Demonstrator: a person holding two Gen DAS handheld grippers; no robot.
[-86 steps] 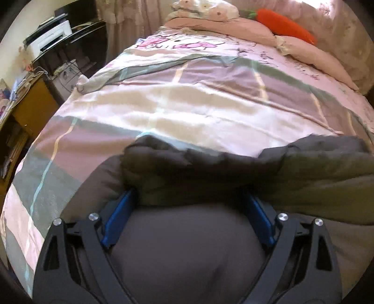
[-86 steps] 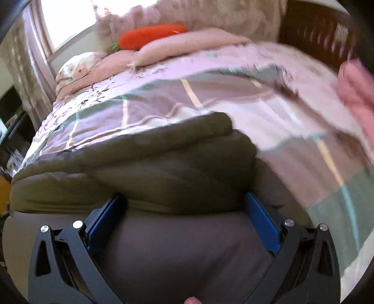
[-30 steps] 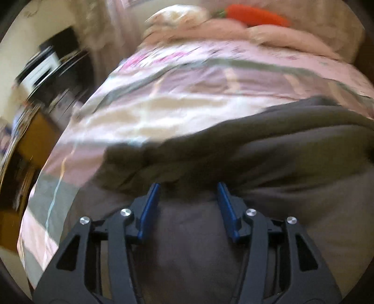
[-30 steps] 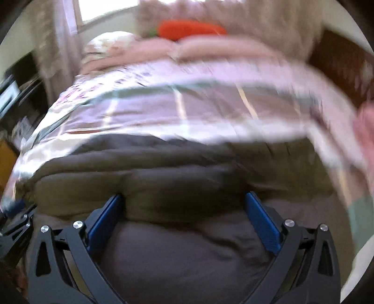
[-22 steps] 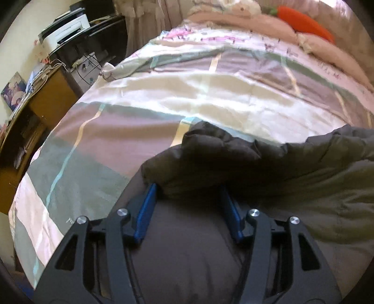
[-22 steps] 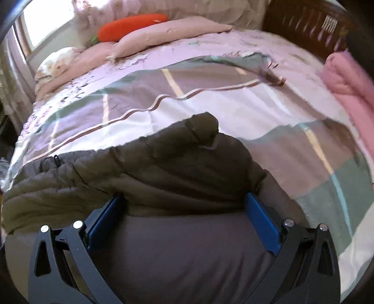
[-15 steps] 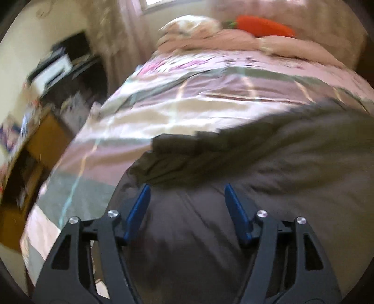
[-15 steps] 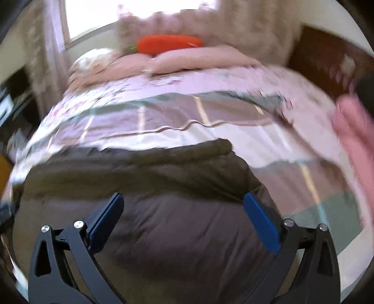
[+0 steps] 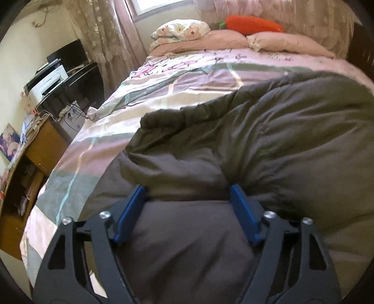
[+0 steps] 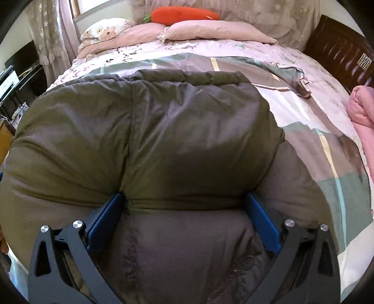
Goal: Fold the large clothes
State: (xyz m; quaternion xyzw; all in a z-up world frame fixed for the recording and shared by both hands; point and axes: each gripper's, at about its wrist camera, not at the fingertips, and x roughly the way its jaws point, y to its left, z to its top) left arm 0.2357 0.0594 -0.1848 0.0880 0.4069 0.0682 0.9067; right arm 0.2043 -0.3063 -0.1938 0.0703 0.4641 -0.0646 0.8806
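Padded jacket (image 9: pixel 280 140) lies on bed (image 9: pixel 163 98); a fold is bracketed at 12 o'clock by both left gripper (image 9: pixel 187 205) and right gripper (image 10: pixel 184 210), jaws wide, the left's just opening.

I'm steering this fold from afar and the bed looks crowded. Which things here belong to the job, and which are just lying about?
Part of the job:
- dark padded coat, lying on the bed
- left gripper, jaws just widened, coat between them
- right gripper, jaws wide around a coat fold

Just lying about:
- carrot plush
- pillows
- pink blanket
- patchwork duvet
- printer
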